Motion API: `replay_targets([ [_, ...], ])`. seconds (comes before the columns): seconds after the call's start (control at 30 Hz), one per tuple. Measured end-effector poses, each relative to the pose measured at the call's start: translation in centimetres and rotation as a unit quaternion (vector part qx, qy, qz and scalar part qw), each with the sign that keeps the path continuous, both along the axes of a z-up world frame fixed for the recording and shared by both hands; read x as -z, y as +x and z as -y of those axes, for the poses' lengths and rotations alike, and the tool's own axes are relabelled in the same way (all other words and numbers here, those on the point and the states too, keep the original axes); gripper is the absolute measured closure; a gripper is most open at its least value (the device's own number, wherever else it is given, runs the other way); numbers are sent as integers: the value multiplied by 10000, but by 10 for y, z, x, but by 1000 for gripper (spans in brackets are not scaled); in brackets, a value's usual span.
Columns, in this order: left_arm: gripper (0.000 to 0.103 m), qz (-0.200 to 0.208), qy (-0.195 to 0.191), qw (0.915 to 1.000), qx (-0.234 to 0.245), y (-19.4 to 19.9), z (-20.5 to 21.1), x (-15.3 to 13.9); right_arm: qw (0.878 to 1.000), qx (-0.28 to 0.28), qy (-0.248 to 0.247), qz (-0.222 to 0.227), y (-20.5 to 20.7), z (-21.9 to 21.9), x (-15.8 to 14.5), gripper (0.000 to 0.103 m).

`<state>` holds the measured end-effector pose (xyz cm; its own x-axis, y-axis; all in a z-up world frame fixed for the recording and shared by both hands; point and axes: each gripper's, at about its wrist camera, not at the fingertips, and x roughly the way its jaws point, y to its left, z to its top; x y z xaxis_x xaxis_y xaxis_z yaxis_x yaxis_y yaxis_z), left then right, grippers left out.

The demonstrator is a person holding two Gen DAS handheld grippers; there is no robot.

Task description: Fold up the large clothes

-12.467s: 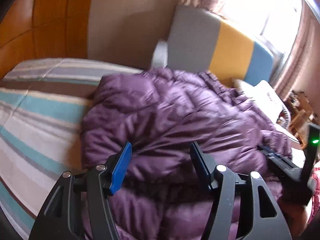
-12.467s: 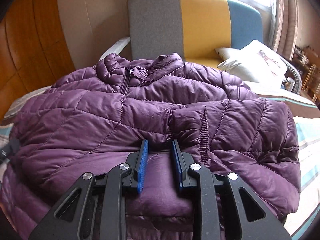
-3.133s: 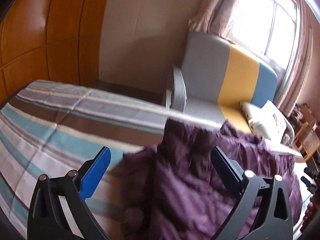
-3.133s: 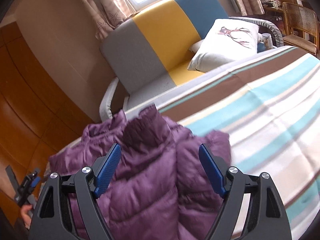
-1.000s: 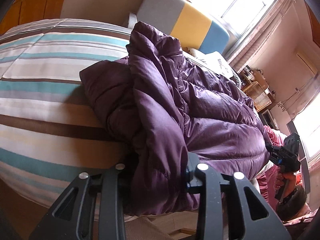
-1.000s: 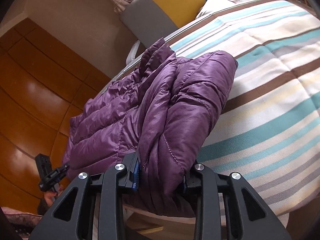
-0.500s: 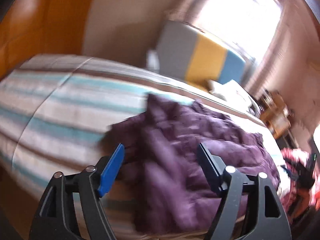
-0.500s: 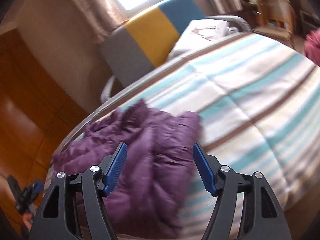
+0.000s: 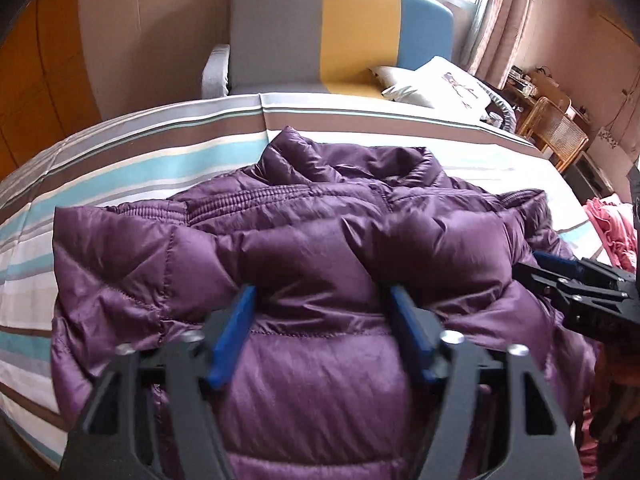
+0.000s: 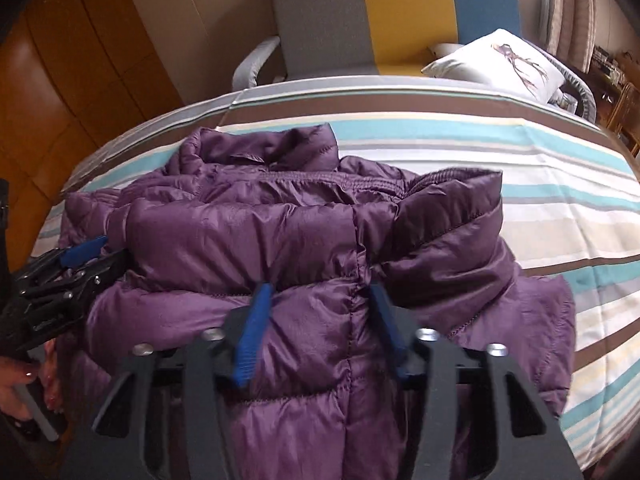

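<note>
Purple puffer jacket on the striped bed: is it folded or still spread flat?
Folded. The purple puffer jacket lies doubled in stacked layers on the striped bedspread, an elastic cuff showing on top and the collar at the far edge.

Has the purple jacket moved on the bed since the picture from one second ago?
Yes. The purple jacket then hung over the near edge of the striped bed; now its collar points toward the sofa.
</note>
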<state>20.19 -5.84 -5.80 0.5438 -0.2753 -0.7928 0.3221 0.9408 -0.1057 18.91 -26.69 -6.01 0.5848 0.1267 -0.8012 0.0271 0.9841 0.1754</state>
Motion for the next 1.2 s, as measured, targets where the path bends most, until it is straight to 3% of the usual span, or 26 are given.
replay_targets([
  [0.1, 81, 28, -12, 10000, 73, 2, 5, 7, 9999, -15, -45, 94, -4, -2, 7, 89],
  [0.2, 99, -8, -127, 9999, 112, 2, 9, 0, 9996, -22, -12, 291, -2, -3, -2, 97],
  [0.37, 101, 215, -396, 9990, -5, 5, 4, -30, 9974, 2, 20, 723, -6, 2, -38, 97],
  [0.47, 101, 386, -265, 9989, 16, 14, 9, -38, 9966, 4, 30, 829, 4, 5, -43, 97],
  [0.7, 100, 230, 32, 9996, 137, 44, 17, -5, 9975, 127, 74, 696, 28, 13, -12, 97],
  [1.0, 94, 90, -431, 9990, -47, 55, 9, 26, 9979, 426, -24, 481, 41, 17, 25, 97],
  [1.2, 94, 140, -394, 9991, -81, 54, 14, 30, 9978, 449, -72, 491, 40, 16, 34, 97],
])
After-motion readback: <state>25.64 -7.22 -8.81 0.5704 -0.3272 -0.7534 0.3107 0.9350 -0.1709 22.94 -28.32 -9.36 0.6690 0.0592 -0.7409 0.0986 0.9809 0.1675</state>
